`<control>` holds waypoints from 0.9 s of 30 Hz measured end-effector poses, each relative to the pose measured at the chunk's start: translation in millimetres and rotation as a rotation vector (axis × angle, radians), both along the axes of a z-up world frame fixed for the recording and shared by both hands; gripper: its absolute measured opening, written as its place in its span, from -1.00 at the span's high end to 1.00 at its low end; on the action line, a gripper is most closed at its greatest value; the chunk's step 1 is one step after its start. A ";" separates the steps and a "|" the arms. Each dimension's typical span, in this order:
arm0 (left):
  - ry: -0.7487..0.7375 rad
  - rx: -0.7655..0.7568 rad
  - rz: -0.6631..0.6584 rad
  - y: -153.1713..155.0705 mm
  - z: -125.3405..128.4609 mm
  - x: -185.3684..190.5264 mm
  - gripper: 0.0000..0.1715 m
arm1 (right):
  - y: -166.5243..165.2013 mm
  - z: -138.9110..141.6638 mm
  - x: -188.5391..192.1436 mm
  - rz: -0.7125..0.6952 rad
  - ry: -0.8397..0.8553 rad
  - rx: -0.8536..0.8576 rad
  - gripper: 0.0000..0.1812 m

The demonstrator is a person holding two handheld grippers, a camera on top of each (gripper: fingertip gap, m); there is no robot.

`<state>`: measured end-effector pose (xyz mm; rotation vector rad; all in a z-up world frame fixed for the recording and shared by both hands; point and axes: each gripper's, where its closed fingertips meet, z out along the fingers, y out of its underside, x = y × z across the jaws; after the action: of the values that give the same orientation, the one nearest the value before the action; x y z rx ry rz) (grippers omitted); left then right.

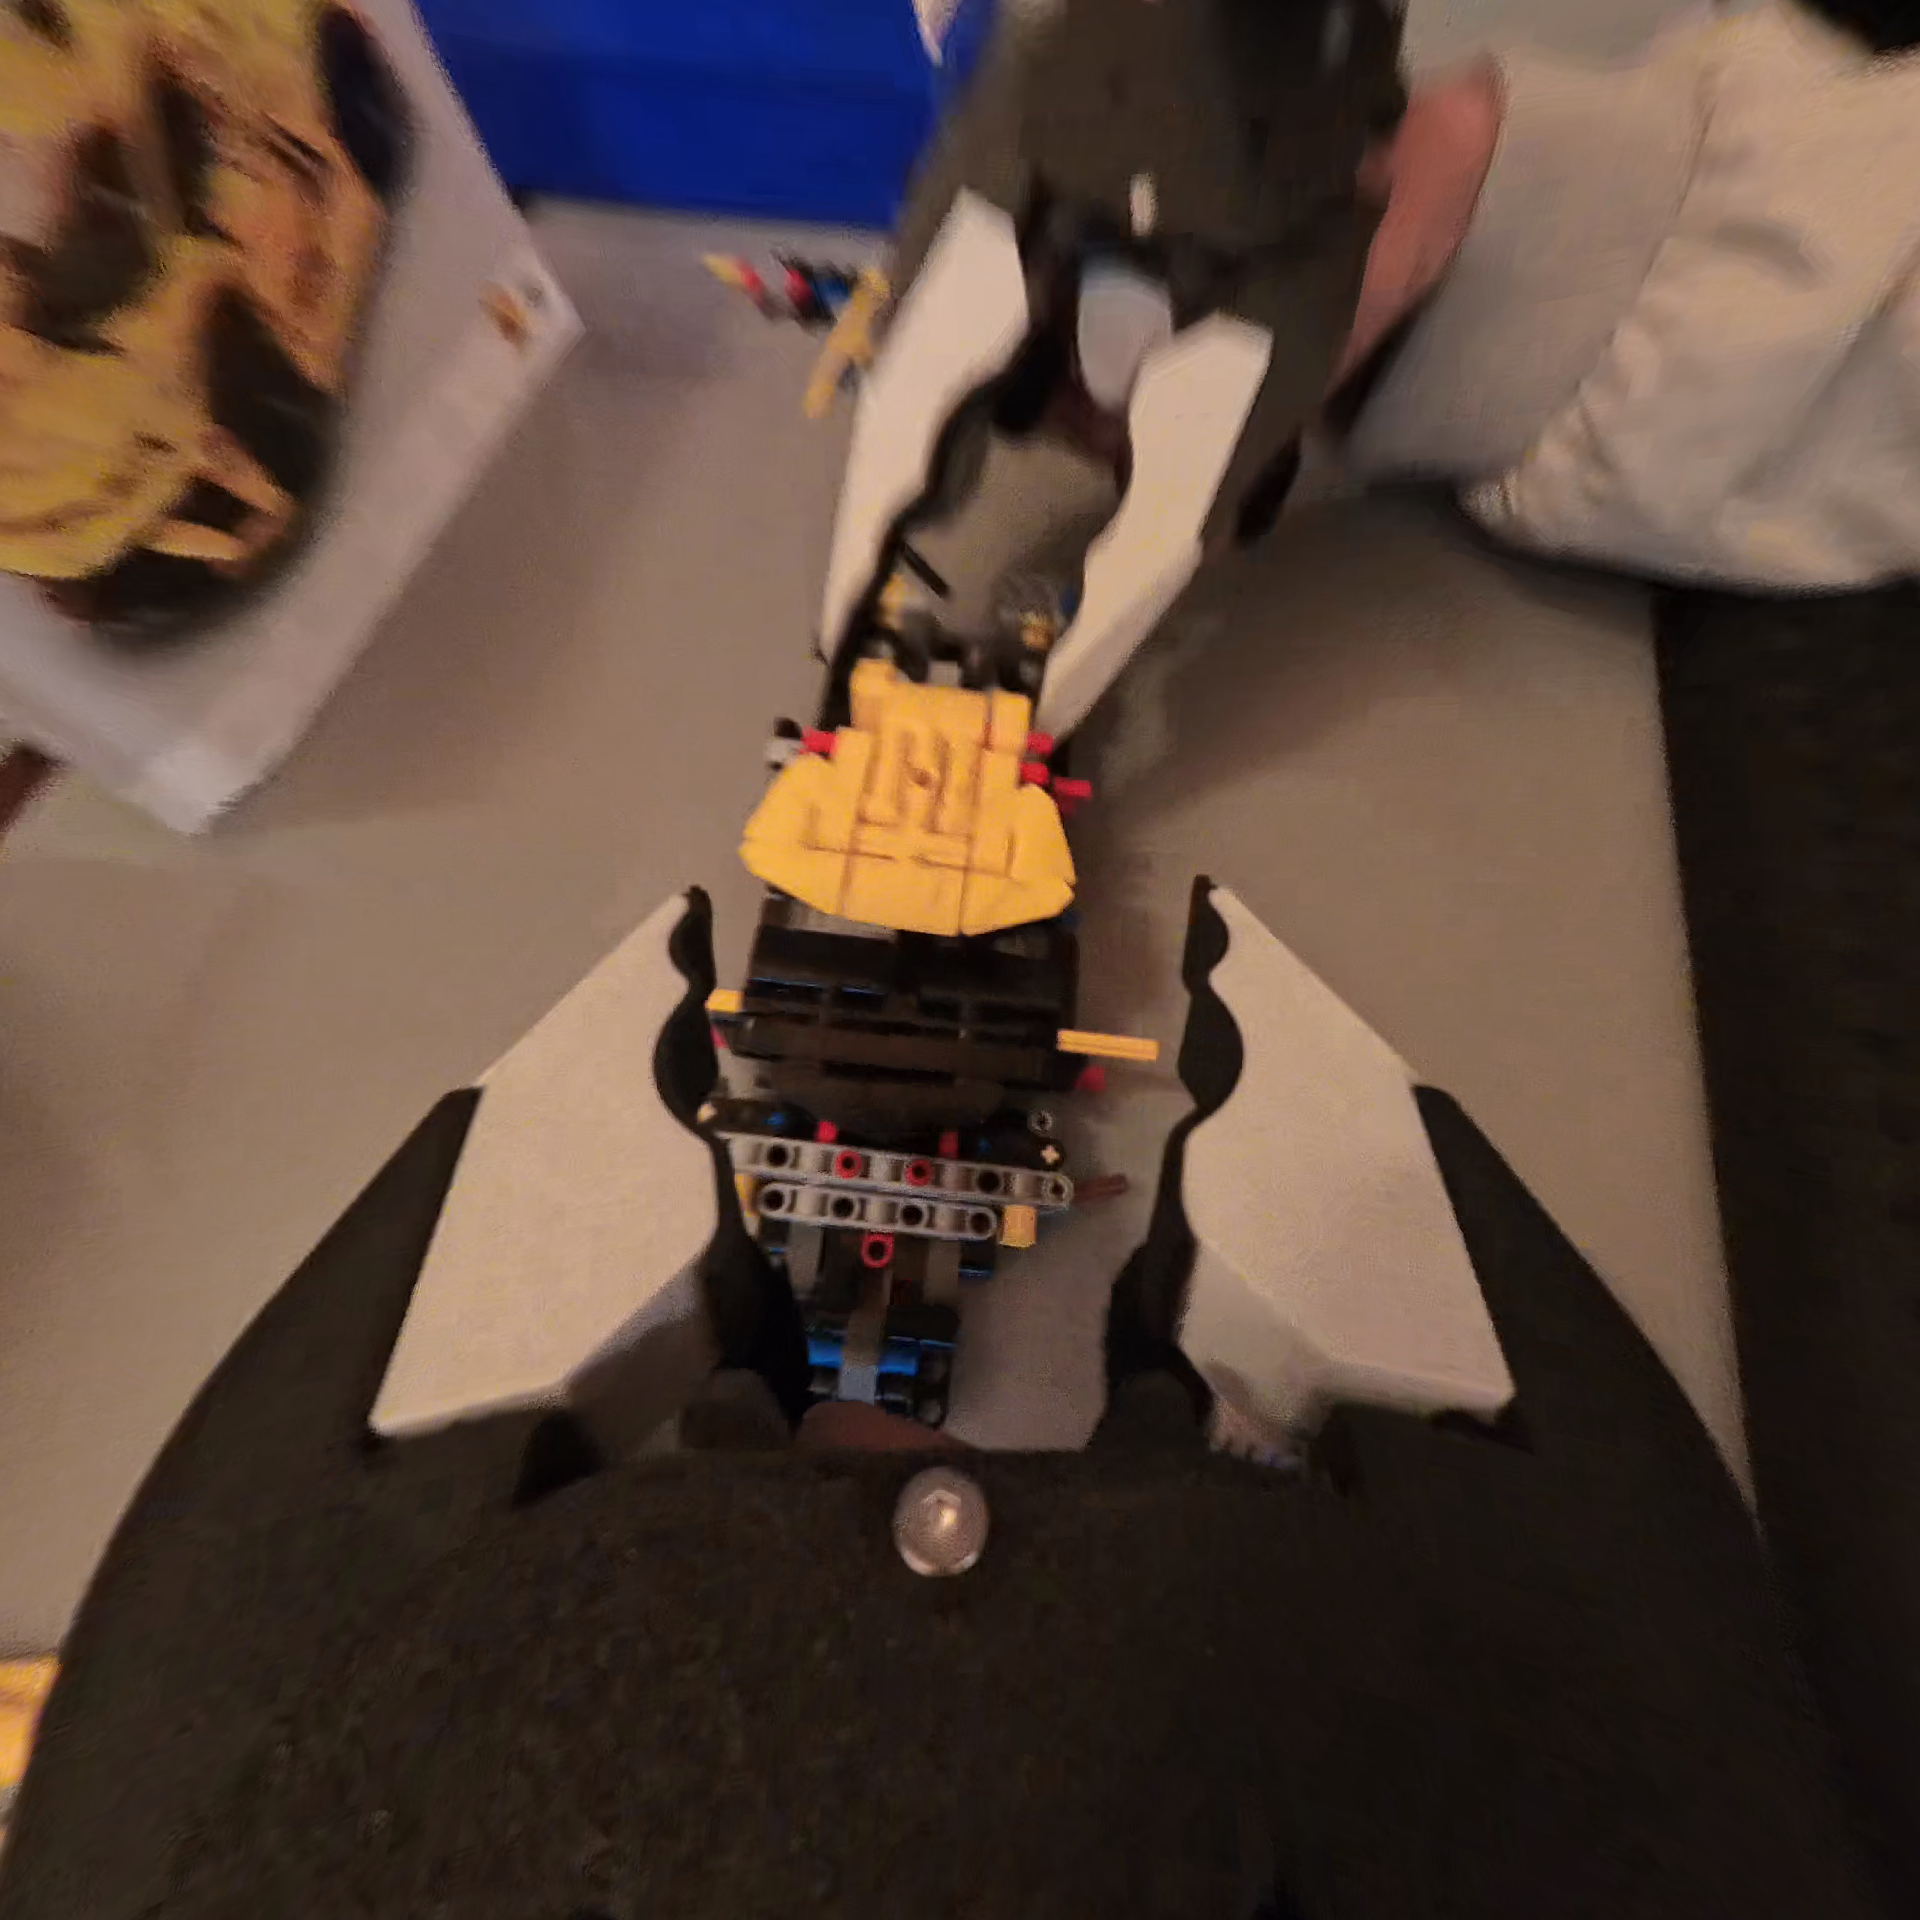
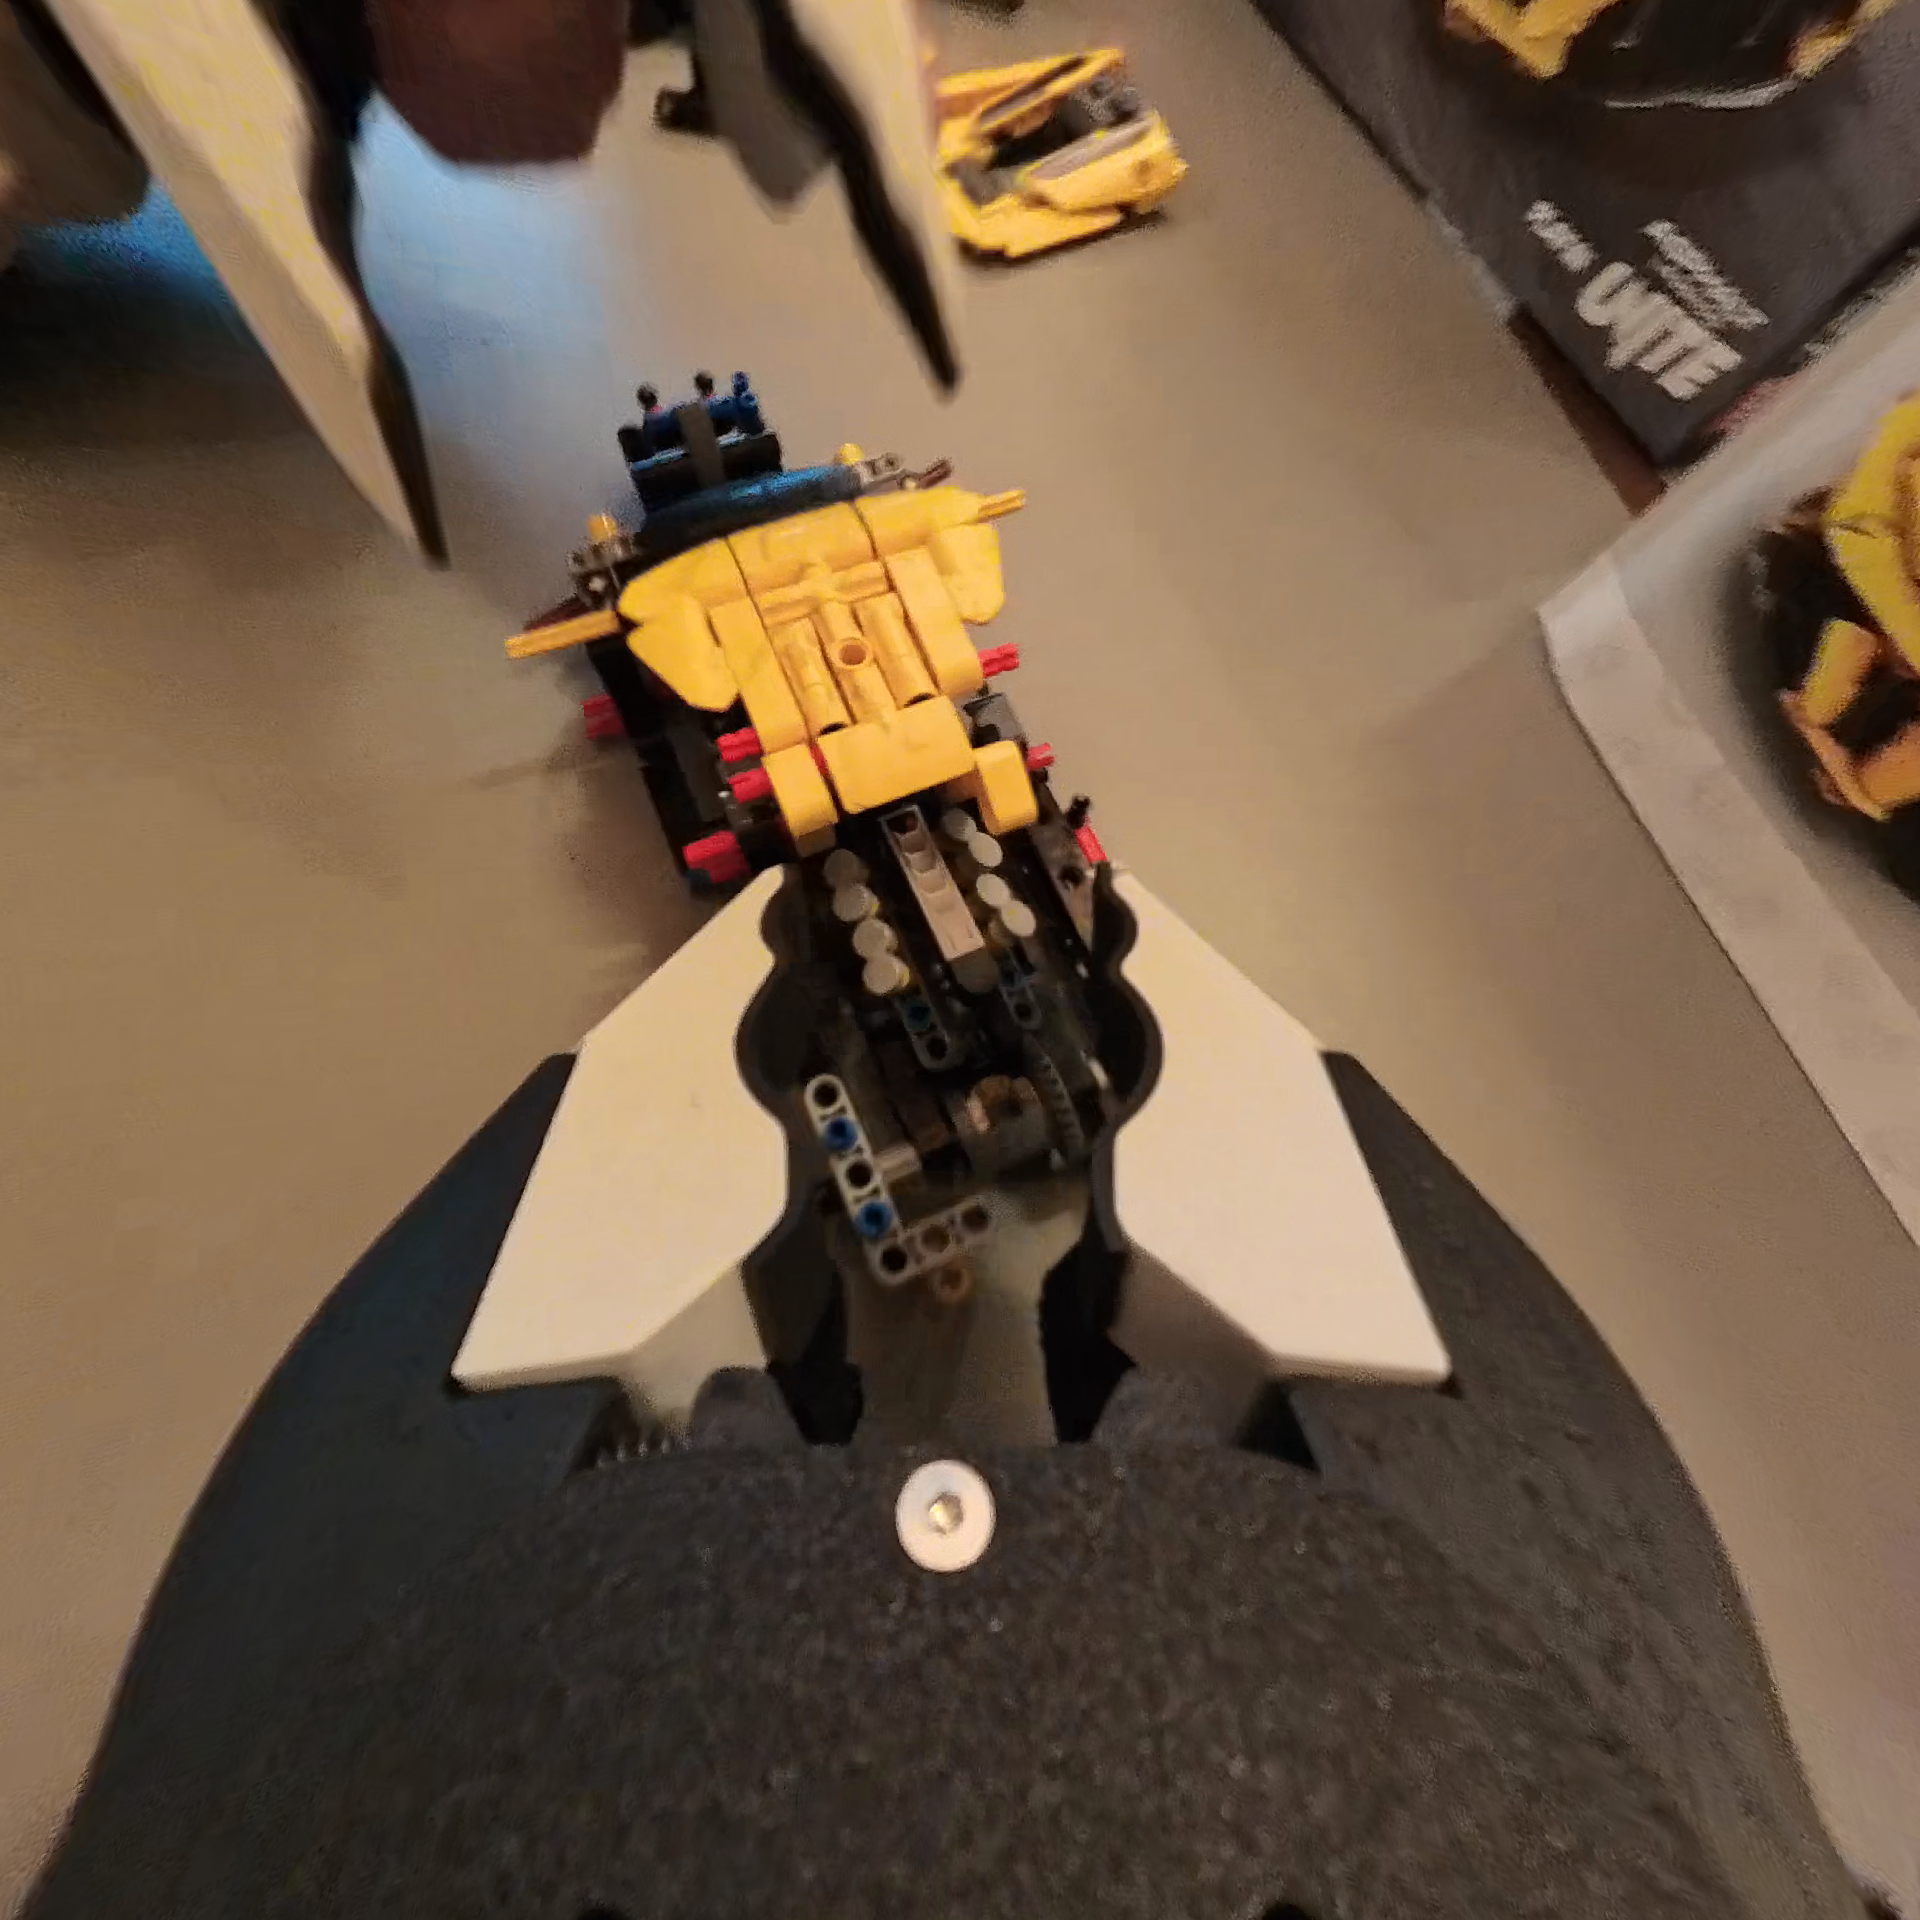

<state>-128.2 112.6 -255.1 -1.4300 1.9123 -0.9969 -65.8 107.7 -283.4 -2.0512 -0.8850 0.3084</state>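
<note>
Left of the brick model [image 1: 914, 831], as my left wrist view has it, a white box [image 1: 156, 364] with a yellow picture lies on the grey surface [image 1: 416, 935], and beyond the model's far end stands a blue bin [image 1: 675, 104].

My left gripper [image 1: 945, 888] straddles the model's near end with jaws wide. The left pad sits just beside the grey beams and the right pad stands clear of them, so nothing is held there.

The model itself rests lengthwise on the grey surface, its yellow plates on top (blur hides the finer parts).

My right gripper [image 2: 948, 878] has its jaws narrowed onto the model's other end, and the black pads look pressed against both flanks. A grip like this wants even pressure low on the frame, I judge, since the exposed pins and gears could pop loose.

A small yellow assembly [image 2: 1049, 156] lies past the model's far end in the right wrist view, and to the model's right sits a dark box [image 2: 1662, 208].
</note>
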 end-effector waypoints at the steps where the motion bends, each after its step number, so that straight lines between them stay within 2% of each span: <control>1: 0.046 0.034 -0.015 -0.3 -11.5 4.8 -0.08 | -4.1 10.5 5.3 -0.067 0.029 0.004 0.43; 3: 0.110 0.128 -0.031 4.0 -30.3 16.9 -0.10 | -13.5 29.4 7.8 -0.248 0.132 0.026 0.49; 6: 0.146 0.168 -0.059 2.6 -41.8 34.9 -0.04 | -34.7 15.4 0.6 -0.575 0.229 -0.021 0.58; 8: 0.160 0.135 -0.049 -0.2 -42.1 40.4 -0.01 | -44.2 5.8 -13.6 -0.685 0.260 0.004 0.62; 11: 0.173 0.125 0.065 2.2 -42.7 44.8 0.00 | -42.9 5.0 -13.2 -0.804 0.190 0.131 0.70; 13: 0.171 0.132 0.126 0.9 -43.1 45.6 0.00 | -39.5 3.2 -5.2 -0.856 0.095 0.148 0.71; 15: 0.170 0.167 0.137 -0.3 -44.3 45.8 0.00 | -33.7 6.4 -5.6 -0.855 0.131 0.175 0.81; 19: 0.158 0.176 0.114 -3.9 -46.4 46.9 0.00 | -26.0 -10.4 -9.4 -0.826 0.161 0.080 0.81; 23: 0.168 0.175 0.134 -3.6 -46.9 46.3 0.00 | -26.5 -8.5 -7.3 -0.833 0.113 0.101 0.94; 27: 0.191 0.159 0.166 -2.9 -48.6 45.4 0.00 | -28.4 -9.0 -6.4 -0.809 0.062 0.093 0.96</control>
<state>-82.8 109.8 -303.7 -1.6067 1.9191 -0.6363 -72.1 79.3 -292.5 -2.1140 0.0127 -0.1129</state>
